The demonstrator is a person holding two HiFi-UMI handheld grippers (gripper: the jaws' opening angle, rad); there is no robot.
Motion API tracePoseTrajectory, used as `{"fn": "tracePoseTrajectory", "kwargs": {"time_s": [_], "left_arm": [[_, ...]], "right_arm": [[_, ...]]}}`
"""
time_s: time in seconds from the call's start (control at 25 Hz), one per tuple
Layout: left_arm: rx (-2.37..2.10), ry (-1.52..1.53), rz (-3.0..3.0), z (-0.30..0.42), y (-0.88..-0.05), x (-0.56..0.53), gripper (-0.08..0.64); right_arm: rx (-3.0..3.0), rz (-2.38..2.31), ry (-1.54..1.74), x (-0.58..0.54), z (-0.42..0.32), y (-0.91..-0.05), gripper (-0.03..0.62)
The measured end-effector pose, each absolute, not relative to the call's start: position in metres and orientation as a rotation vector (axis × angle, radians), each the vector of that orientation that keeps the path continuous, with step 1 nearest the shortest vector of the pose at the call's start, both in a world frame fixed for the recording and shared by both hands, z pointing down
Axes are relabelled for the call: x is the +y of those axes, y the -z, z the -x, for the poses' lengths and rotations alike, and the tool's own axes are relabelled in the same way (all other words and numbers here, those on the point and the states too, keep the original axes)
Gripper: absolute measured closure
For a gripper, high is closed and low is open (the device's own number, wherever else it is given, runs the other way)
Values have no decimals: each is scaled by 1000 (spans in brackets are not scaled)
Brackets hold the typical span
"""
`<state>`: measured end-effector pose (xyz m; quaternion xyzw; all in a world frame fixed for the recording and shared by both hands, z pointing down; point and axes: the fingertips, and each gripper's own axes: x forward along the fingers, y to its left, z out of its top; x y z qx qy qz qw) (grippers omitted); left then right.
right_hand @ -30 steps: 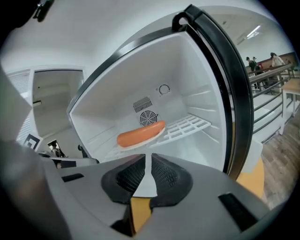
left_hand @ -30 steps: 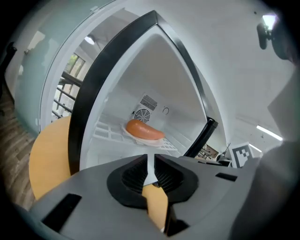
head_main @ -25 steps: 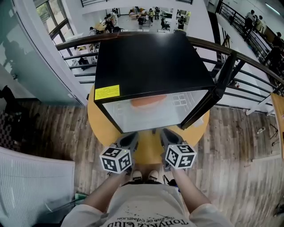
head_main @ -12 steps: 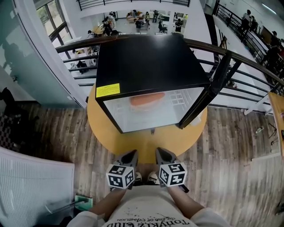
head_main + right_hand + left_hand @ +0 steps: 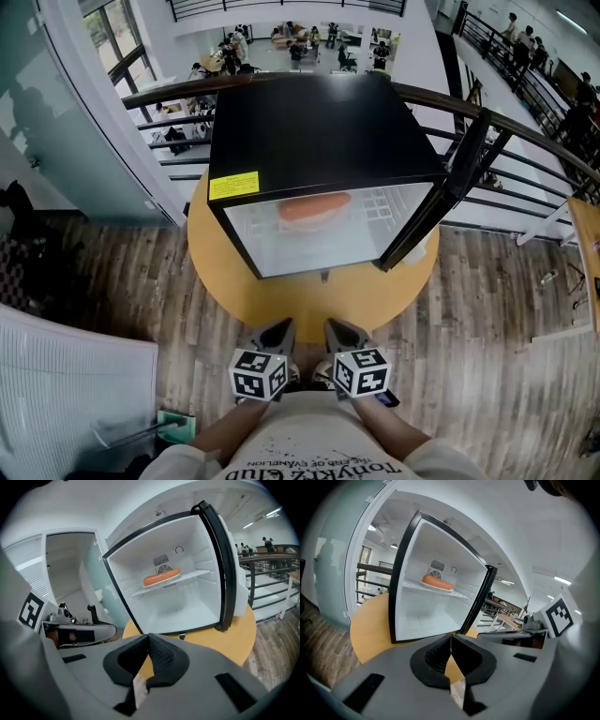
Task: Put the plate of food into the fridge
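Observation:
A small black fridge (image 5: 319, 141) stands open on a round wooden table (image 5: 309, 300). Its door (image 5: 441, 202) swings out to the right. The plate of orange food (image 5: 314, 208) rests on the fridge's wire shelf, also visible as the plate (image 5: 437, 581) in the left gripper view and the plate (image 5: 161, 578) in the right gripper view. My left gripper (image 5: 277, 330) and right gripper (image 5: 336, 328) hang side by side close to my body, back from the table's near edge. Both are shut with nothing between their jaws.
A curved railing (image 5: 525, 131) runs behind the table, with a lower floor and people beyond it. A white panel (image 5: 66, 384) lies on the wood floor at left. Glass wall (image 5: 47, 122) stands at far left.
Both grippers have pulled back from the fridge's opening over the table toward my body. The plate stays on the shelf.

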<state>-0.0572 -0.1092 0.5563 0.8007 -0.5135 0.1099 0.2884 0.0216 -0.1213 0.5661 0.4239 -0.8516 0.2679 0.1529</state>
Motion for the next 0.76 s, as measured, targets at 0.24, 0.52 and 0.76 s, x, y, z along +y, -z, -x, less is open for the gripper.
{"fn": "tracePoseTrajectory", "kwargs": {"time_s": [0.24, 0.52, 0.76], "left_arm": [[-1371, -287, -2128, 61, -557, -108, 534], [-1368, -289, -2129, 62, -557, -105, 534], [-1371, -294, -2129, 64, -555, -101, 534]], "right_arm": [[-2437, -1227, -779, -120, -22, -568, 566], [-2438, -1241, -767, -118, -23, -565, 566], [-2446, -1234, -766, -113, -20, -564, 566]]}}
